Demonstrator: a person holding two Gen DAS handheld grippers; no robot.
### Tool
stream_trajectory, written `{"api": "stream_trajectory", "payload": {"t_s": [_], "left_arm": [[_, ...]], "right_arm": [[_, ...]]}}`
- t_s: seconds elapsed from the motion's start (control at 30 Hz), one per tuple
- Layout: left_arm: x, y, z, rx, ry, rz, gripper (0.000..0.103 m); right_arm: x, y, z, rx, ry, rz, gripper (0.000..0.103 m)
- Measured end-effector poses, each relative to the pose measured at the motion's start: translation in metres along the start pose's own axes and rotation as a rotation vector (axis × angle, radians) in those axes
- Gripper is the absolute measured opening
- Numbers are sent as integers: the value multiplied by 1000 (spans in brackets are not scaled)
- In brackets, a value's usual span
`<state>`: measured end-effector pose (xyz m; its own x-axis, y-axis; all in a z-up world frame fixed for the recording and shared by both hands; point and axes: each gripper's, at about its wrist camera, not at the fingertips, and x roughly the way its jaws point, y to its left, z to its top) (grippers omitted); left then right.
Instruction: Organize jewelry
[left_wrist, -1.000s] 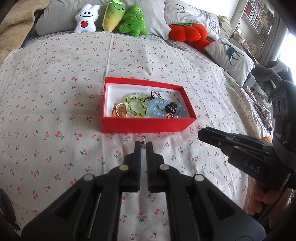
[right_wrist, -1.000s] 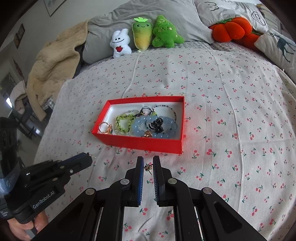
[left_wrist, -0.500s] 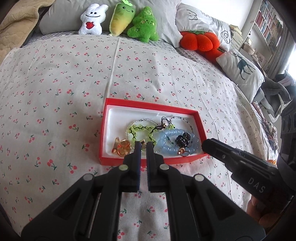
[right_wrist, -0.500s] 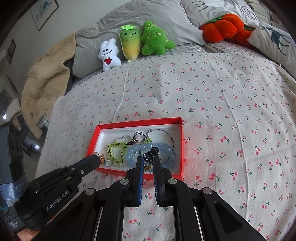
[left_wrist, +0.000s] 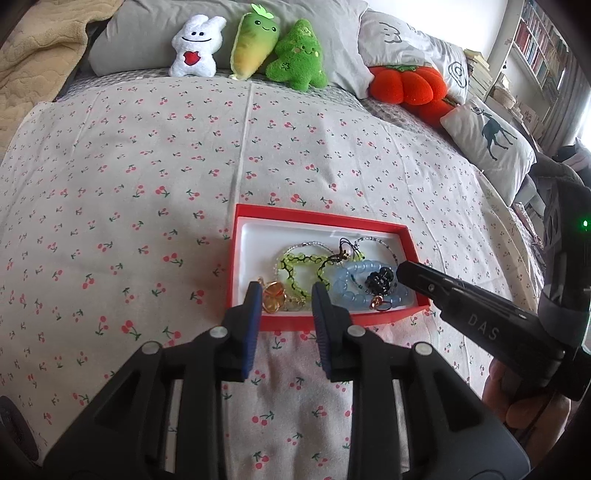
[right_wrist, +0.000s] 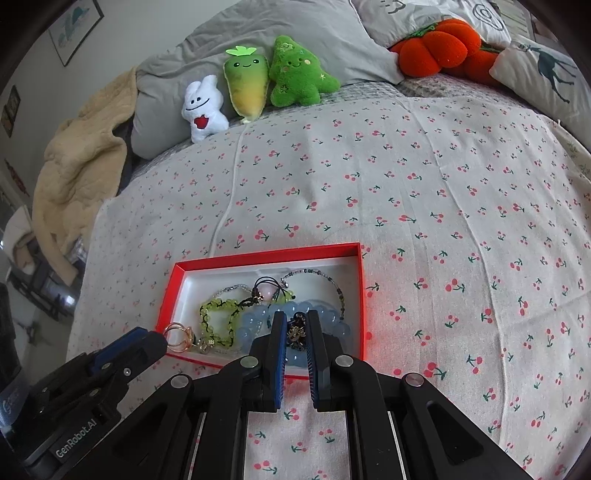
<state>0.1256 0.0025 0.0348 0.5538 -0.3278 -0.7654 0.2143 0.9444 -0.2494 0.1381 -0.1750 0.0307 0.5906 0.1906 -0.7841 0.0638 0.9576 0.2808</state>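
A red box (left_wrist: 321, 218) with a white inside lies on the cherry-print bedspread; it also shows in the right wrist view (right_wrist: 266, 255). It holds a green bead bracelet (left_wrist: 295, 266), a blue bead bracelet (left_wrist: 347, 291), a black charm (left_wrist: 380, 277), thin bead strands and gold rings (left_wrist: 273, 295). My left gripper (left_wrist: 286, 291) is open over the box's near left corner, above the gold rings (right_wrist: 179, 334). My right gripper (right_wrist: 295, 320) hangs over the blue bracelet (right_wrist: 258, 319), jaws slightly apart, with a small dark trinket (right_wrist: 295, 332) between them; whether it is gripped is unclear.
Three plush toys, white (right_wrist: 203, 109), carrot (right_wrist: 246, 86) and green tree (right_wrist: 295, 74), lean on grey pillows at the bed's head. Orange pumpkin cushions (left_wrist: 406, 86) and a deer pillow (left_wrist: 487, 136) lie at the right. A beige blanket (right_wrist: 77, 170) hangs at the left.
Both grippers moved forward from the bedspread in front of the box to above it. My left gripper opened over the near left corner, beside the gold rings.
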Motion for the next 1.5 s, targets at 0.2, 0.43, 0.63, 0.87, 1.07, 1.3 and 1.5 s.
{"api": "stream_trajectory", "payload": {"t_s": [0.2,0.43,0.63,0.87,1.07,1.3,1.5], "left_arm": [[-6,9,-7,4,8,30,46],[-15,12,-21,-3,28,96,66],[-19,6,-41,-17,76,134,83],[-23,1,-64,-5,165,168,98],[-29,0,-83,26,162,205,102],[-30,0,-100,32,187,207,102],[-32,-2,-104,22,186,207,102]], "right_arm": [[1,4,3,-19,0,4,13],[-16,4,-5,-25,26,18,17],[-37,-4,-21,-41,36,-2,48],[-57,-12,-56,-87,75,-33,71],[-65,-23,-87,-113,106,-74,86],[-71,-35,-103,-67,130,-108,103],[-70,-28,-110,-108,155,-173,103]]}}
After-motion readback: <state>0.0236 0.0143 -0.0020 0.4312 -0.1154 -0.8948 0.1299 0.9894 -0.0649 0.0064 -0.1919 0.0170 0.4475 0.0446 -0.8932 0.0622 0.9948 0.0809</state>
